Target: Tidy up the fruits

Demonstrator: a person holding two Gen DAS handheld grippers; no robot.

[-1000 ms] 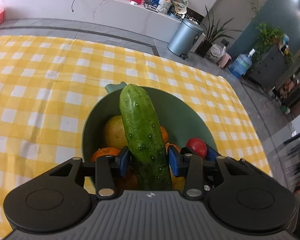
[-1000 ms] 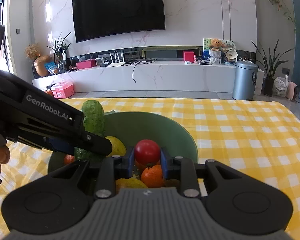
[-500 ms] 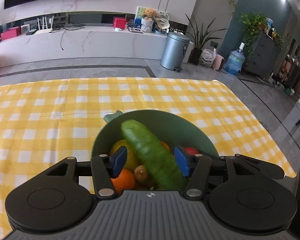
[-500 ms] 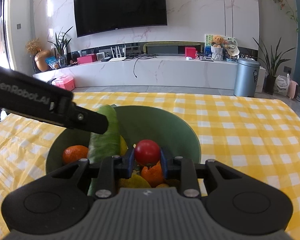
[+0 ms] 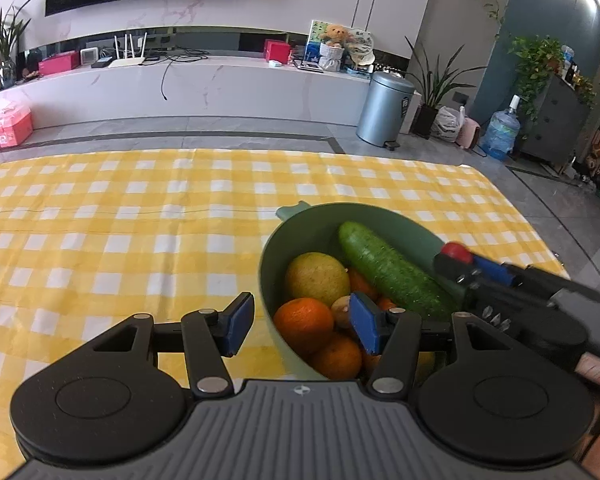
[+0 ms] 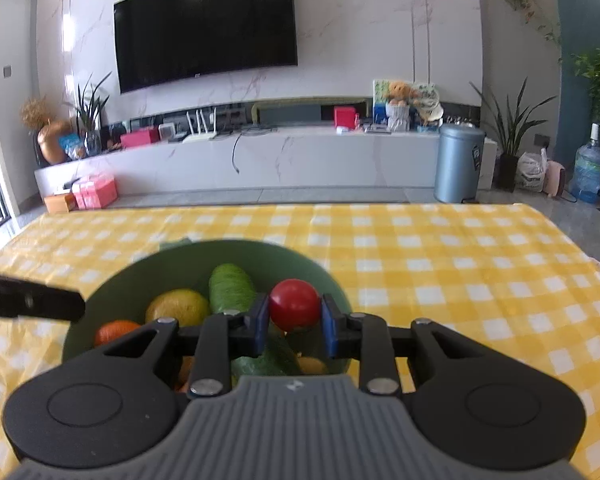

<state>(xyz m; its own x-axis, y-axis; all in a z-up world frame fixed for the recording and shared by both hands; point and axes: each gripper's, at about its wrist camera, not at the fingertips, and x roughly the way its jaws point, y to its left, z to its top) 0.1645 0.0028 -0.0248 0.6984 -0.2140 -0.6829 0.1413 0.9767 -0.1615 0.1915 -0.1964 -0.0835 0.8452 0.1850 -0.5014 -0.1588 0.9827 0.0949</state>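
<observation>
now, step in hand: left side seems done, cucumber (image 5: 394, 274) lying in the green bowl (image 5: 300, 232); right side mid-delivery.
left gripper (image 5: 300, 326): jaws apart, nothing between the pads, straddling the bowl's near rim.
right gripper (image 6: 294, 326): clamped on a red tomato (image 6: 294, 305), held above the bowl.
bowl contents: cucumber, yellow fruit (image 5: 317, 278), oranges (image 5: 303, 320).
next move, likely: lower the tomato into a gap beside the cucumber, then release gently so it does not roll out.
</observation>
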